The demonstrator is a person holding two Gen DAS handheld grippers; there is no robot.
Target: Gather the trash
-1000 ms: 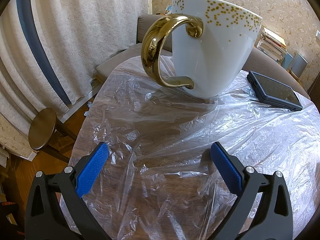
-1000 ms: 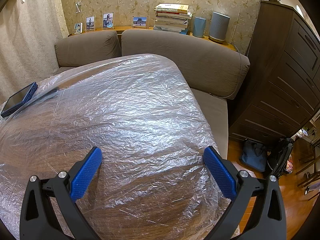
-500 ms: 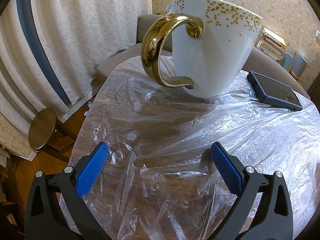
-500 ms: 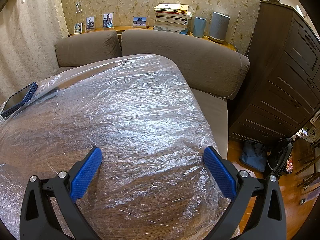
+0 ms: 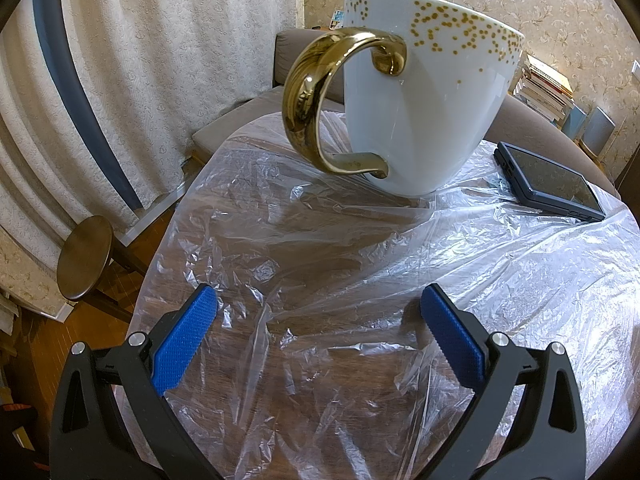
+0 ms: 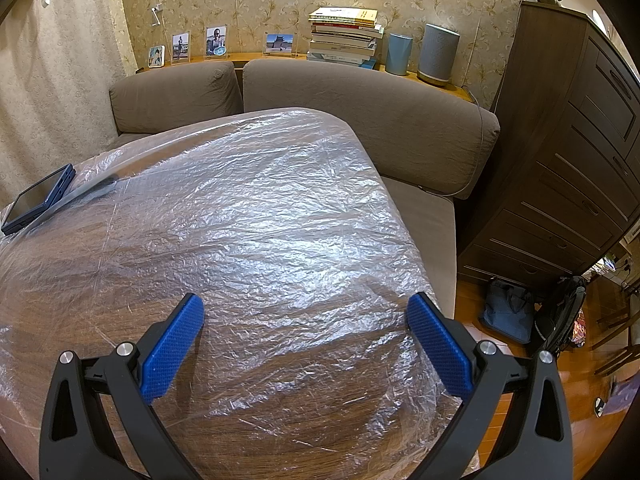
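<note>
Risk: both grippers' jaws wide and empty, so tugging plastic sheet [image 5: 360, 280] from under mug [image 5: 424, 100] tips it off counter [image 6: 280, 440].

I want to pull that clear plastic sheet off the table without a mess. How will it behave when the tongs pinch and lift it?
The plastic sheet looks thin and wrinkled, so probably floppy and light, bunching rather than lifting flat. The mug and tablet rest on it, so pulling may drag or tip them. Its glossy surface may slip.

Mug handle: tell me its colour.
Shiny gold, on a white mug with gold dots near its rim; the handle shows best in the left wrist view.
</note>
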